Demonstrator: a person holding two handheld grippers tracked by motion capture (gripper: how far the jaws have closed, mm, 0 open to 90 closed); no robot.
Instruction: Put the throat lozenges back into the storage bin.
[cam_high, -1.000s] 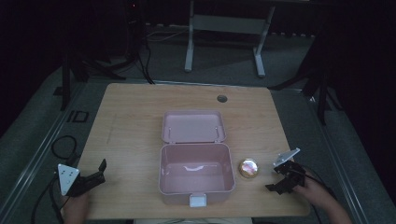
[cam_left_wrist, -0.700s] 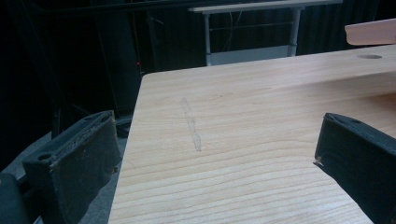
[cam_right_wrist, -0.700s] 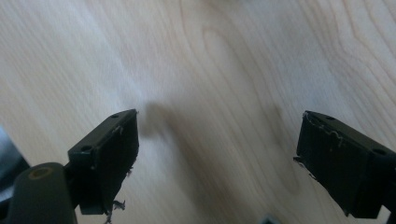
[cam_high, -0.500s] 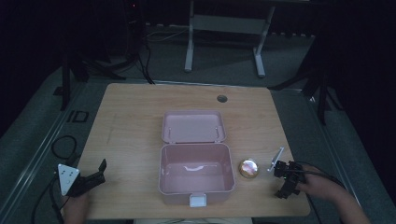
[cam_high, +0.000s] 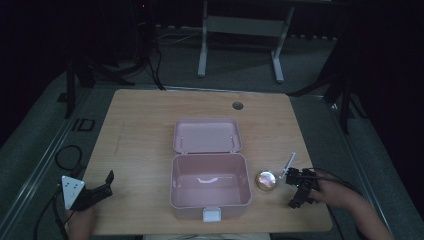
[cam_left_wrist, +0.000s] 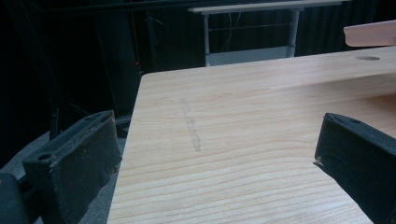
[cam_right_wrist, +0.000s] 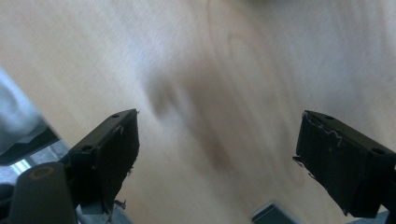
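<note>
The work item is the small round object (cam_high: 266, 180), which lies flat on the table (cam_high: 150, 125) just beside the right wall of the open pink box (cam_high: 210, 187). It shows a glossy, pinkish-gold face with a bright highlight; its exact kind cannot be told from the high view.

Position of tools:
- The right hand-held gripper (cam_high: 299, 189) sits near the right front corner of the table, close to the round object but apart from it. In the right gripper view its jaws stand wide apart over bare, blurred wood, so it is released and holds nothing (cam_right_wrist: 215, 154).
- The left hand-held gripper (cam_high: 95, 192) rests at the left front edge of the table, well apart from the box. In the left gripper view its jaws are spread with nothing between them (cam_left_wrist: 215, 154).

Handling assessment (judgement):
- The round object appears small and light. It should lift with little effort.
- The shiny surface suggests a hard, smooth shell that is likely slippery under the jaw pads. A firm, centred grip is advisable.
- The object lies low on the table. Take hold across its widest span, at opposite points of the rim, with the jaws brought down close to the wood.
- The box appears to be rigid plastic, with its lid (cam_high: 207, 135) folded back flat behind it and its latch (cam_high: 211, 215) at the front. The interior looks bare and offers ample room for placement.
</note>
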